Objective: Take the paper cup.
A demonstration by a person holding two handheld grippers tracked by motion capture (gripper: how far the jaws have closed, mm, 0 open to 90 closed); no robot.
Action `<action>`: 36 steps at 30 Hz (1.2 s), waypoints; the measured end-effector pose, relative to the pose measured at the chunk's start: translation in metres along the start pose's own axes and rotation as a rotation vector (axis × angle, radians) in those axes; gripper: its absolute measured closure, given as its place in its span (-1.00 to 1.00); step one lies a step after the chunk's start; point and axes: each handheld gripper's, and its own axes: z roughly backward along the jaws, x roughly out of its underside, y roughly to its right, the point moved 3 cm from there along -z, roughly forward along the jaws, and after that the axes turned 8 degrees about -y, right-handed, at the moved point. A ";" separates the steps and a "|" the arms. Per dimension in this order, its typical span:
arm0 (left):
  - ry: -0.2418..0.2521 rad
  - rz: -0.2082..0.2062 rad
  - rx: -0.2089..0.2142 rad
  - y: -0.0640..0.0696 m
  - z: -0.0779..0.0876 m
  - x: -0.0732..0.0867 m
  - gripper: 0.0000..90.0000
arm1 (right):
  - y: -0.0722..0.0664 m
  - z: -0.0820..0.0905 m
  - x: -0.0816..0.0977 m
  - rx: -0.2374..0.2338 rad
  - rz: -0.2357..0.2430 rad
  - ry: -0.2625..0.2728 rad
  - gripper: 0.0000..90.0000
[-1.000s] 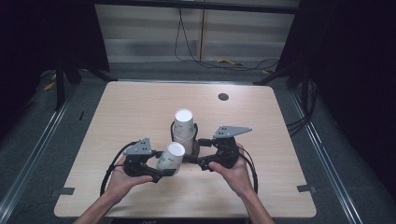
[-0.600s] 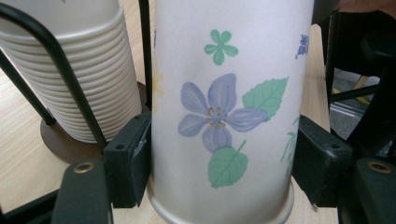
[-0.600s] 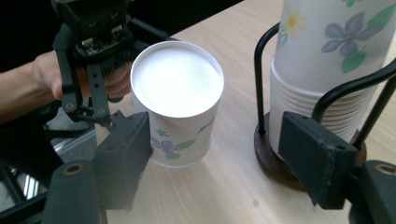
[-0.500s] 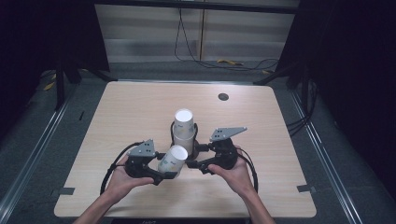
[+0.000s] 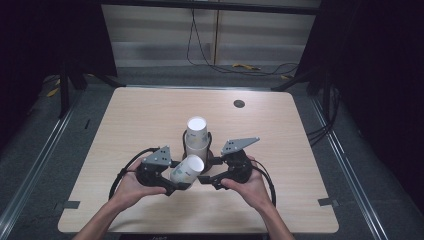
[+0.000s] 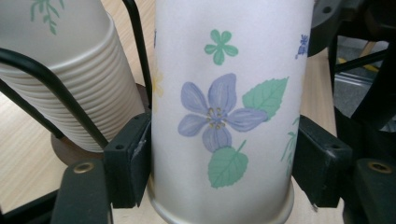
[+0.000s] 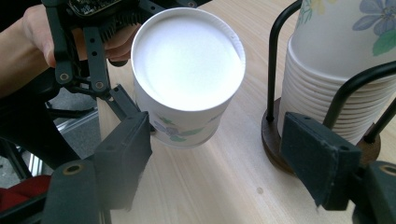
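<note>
L hand [image 5: 131,184] level, fingers clamp paper cup [image 5: 186,169] tilted; R fingers apart.

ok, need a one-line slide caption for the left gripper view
Left tool clamps a floral paper cup beside the stacked cups in their wire holder.

Table [image 5: 150,115]: a pale wood-grain top is being seen from above, on a dark floor.
Cup holder [image 5: 186,146]: a round wooden base with black wire uprights is being borne near the middle.
Dark disc [image 5: 239,103]: is being carried near the far edge.
</note>
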 end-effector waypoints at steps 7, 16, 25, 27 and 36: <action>-0.034 -0.020 -0.022 -0.002 -0.001 -0.006 -0.33 | 0.000 0.005 0.002 0.032 -0.005 0.001 -0.59; -0.110 -0.051 -0.054 0.003 -0.011 -0.003 -0.32 | 0.000 0.004 0.013 0.044 0.002 -0.069 -0.52; -0.172 -0.087 -0.062 0.009 -0.022 -0.003 -0.32 | 0.003 -0.002 0.016 0.029 0.008 -0.126 -0.38; -0.179 -0.097 -0.065 0.010 -0.024 -0.003 -0.31 | 0.002 -0.004 0.016 0.029 0.016 -0.142 -0.38; -0.204 -0.108 -0.074 0.012 -0.025 -0.002 -0.31 | 0.000 -0.009 0.016 0.031 0.029 -0.198 -0.62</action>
